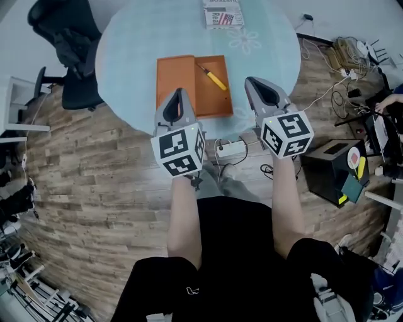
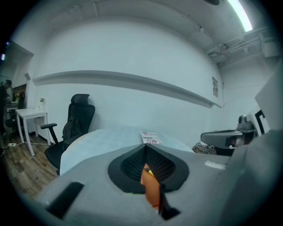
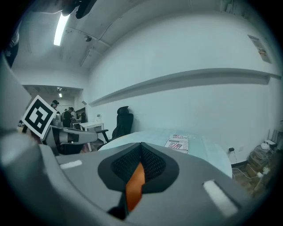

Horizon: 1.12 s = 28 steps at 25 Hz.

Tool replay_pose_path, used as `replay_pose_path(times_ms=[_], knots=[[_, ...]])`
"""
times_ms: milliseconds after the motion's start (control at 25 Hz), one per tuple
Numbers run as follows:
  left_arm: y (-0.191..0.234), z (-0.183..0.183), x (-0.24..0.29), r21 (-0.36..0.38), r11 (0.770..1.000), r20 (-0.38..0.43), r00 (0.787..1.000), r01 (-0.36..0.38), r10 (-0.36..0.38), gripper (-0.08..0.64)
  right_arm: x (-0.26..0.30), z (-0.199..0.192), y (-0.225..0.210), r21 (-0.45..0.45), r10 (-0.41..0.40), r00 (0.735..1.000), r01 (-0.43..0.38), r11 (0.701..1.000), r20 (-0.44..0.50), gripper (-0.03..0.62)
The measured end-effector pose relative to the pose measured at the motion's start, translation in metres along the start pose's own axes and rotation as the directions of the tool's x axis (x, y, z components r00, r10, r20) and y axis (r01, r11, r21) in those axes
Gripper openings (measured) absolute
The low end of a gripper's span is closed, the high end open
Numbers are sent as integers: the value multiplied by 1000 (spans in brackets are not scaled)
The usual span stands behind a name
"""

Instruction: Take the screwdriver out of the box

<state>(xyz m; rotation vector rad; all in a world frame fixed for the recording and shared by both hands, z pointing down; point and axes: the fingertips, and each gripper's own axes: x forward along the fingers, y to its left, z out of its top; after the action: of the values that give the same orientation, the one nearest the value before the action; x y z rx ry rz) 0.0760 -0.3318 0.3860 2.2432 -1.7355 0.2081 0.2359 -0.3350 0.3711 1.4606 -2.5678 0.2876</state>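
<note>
A flat orange box [image 1: 192, 85] lies open on the round pale-blue table [image 1: 132, 50]. A screwdriver [image 1: 214, 77] with a yellow handle rests at a slant in its right half. My left gripper [image 1: 179, 93] hovers over the box's near edge, its jaws together with nothing in them. My right gripper [image 1: 250, 82] is just right of the box, level with the left one and also shut and empty. In the left gripper view only a sliver of the orange box [image 2: 150, 190] and the yellow handle [image 2: 148, 171] shows between the closed jaws. The right gripper view shows a similar orange strip [image 3: 135, 181].
A printed packet [image 1: 223, 14] lies at the table's far edge. A black office chair [image 1: 66, 50] stands left of the table. A power strip [image 1: 230, 149] and cables lie on the wood floor near the table's front. A black case [image 1: 330, 166] stands at the right.
</note>
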Motion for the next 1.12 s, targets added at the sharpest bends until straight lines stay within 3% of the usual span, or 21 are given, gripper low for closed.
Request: replay_pose_path(times_ms=[240, 440, 520, 600, 720, 840, 1120], knots=[[34, -9, 23, -44, 999, -33, 999, -15, 14, 2, 59, -29, 15, -73, 73, 984, -86, 994, -159, 12], [52, -20, 39, -74, 997, -70, 998, -3, -2, 2, 106, -51, 19, -119, 84, 956, -122, 985, -281, 12], [57, -23, 46, -88, 996, -80, 997, 0, -7, 2, 123, -61, 17, -130, 85, 940, -134, 982, -331, 22], [62, -26, 52, -98, 995, -88, 996, 3, -12, 2, 139, -72, 13, -137, 86, 919, -149, 979, -385, 72], [68, -29, 60, -111, 994, -92, 996, 7, -17, 2, 160, -88, 8, -160, 74, 883, -166, 973, -464, 77], [74, -37, 65, -131, 991, -106, 994, 12, -27, 2, 177, -111, 5, -168, 66, 815, -197, 966, -575, 110], [88, -45, 78, -163, 986, -126, 991, 21, -42, 2, 199, -171, -6, -187, -14, 592, -231, 955, -805, 160]])
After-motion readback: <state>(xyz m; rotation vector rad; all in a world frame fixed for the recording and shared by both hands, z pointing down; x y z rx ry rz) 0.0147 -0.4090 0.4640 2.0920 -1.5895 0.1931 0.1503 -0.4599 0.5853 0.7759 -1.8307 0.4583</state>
